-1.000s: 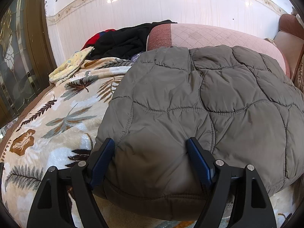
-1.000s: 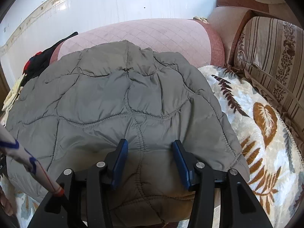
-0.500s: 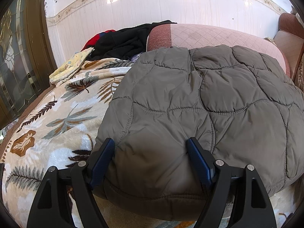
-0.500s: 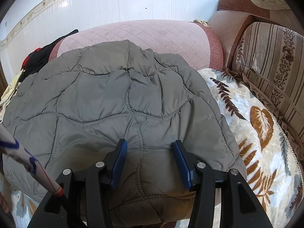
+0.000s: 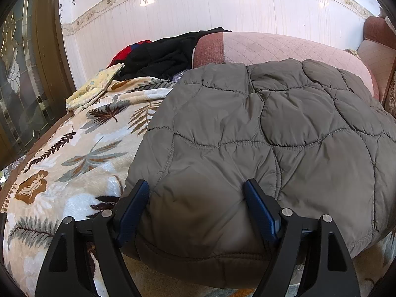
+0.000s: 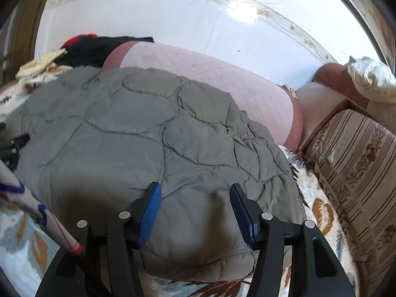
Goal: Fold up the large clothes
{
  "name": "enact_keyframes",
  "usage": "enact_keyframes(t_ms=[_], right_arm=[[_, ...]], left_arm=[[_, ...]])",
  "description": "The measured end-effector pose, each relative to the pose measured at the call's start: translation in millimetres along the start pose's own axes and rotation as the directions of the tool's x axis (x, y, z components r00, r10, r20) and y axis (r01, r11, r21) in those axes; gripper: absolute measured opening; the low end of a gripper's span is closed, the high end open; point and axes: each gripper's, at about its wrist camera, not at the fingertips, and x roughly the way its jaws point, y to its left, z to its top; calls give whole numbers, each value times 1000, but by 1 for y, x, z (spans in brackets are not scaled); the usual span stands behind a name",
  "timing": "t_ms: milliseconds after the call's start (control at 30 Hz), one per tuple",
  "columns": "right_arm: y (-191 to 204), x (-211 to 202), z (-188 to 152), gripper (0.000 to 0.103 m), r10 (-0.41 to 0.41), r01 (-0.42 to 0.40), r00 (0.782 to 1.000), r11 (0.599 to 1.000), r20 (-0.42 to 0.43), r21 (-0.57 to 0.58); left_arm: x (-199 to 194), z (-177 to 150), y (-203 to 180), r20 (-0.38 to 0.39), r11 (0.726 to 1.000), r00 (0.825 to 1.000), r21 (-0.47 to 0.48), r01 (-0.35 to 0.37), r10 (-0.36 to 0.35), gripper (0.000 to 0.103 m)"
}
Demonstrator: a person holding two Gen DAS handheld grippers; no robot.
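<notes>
A folded grey quilted jacket (image 5: 259, 133) lies on a leaf-patterned blanket (image 5: 74, 148) over a sofa seat. It also shows in the right wrist view (image 6: 138, 143). My left gripper (image 5: 196, 195) is open, its blue-padded fingers straddling the jacket's near left edge. My right gripper (image 6: 195, 198) is open, its fingers straddling the jacket's near right corner. The jacket's bulk sits between the pads of both grippers; neither is closed on it.
A pink quilted sofa back (image 5: 284, 47) stands behind the jacket. Black and red clothes (image 5: 160, 57) and a yellow cloth (image 5: 94, 89) lie at the far left. A striped cushion (image 6: 356, 163) is at the right. A patterned sleeve (image 6: 29, 205) crosses the right view's lower left.
The right gripper has opened wider and its view has tilted and swung to the right, with motion blur. The left gripper has stayed still.
</notes>
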Motion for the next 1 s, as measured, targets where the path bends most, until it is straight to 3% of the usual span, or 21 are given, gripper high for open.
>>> enact_keyframes(t_ms=[233, 1000], right_arm=[[-8, 14, -3, 61, 29, -28, 998, 999, -54, 27], [-4, 20, -7, 63, 34, -33, 996, 999, -82, 24]], left_arm=[[0, 0, 0, 0, 1000, 1000, 1, 0, 0, 79], [0, 0, -1, 3, 1000, 1000, 5, -3, 3, 79]])
